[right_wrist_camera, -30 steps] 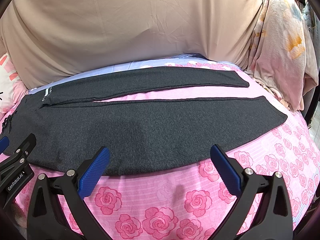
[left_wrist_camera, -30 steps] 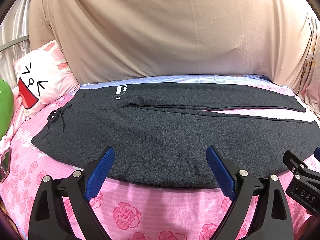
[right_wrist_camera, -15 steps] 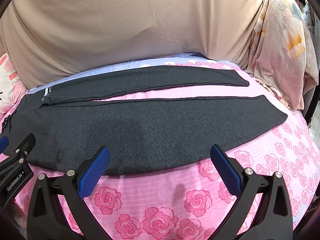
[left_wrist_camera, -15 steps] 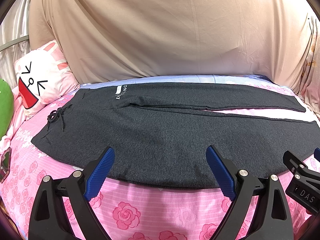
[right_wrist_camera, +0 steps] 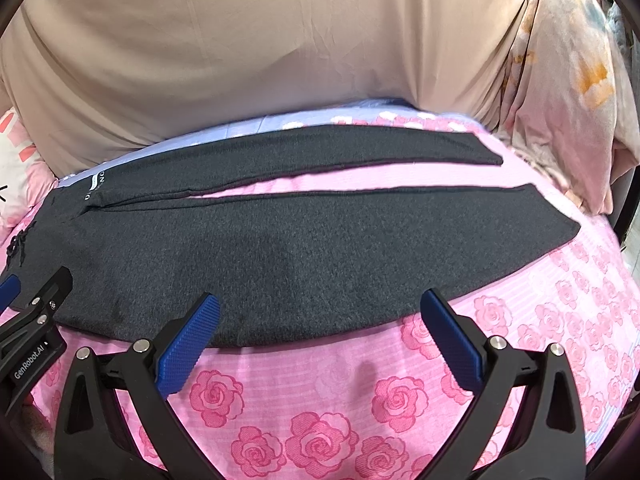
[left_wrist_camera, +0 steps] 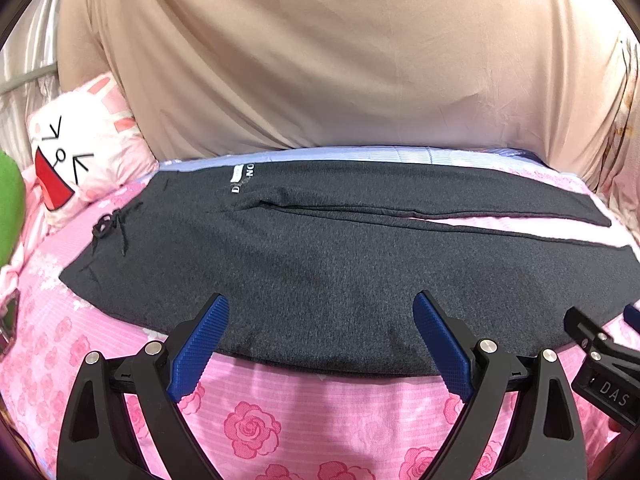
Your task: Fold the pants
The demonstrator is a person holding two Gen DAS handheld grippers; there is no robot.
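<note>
— What do the two claws do now?

— I see my left gripper (left_wrist_camera: 320, 344) spread wide, and nothing is between its blue pads (left_wrist_camera: 198, 346). Its tips stand over the near edge of the dark grey pants (left_wrist_camera: 340, 272); if they touch the cloth, I cannot tell. My right gripper (right_wrist_camera: 320, 340) is spread wide too and holds nothing, with its tips at the same near edge, more toward the leg ends.

— And where are the pants?

— They lie flat across the pink rose bedsheet (right_wrist_camera: 320, 420), waistband and drawstring (left_wrist_camera: 110, 226) to the left, both legs going to the right with a narrow gap between them.

— What is around?

— A beige cloth (left_wrist_camera: 340, 60) hangs behind the bed. A rabbit pillow (left_wrist_camera: 76, 152) rests at the left, and a pale flowered blanket (right_wrist_camera: 568, 92) at the right.
</note>
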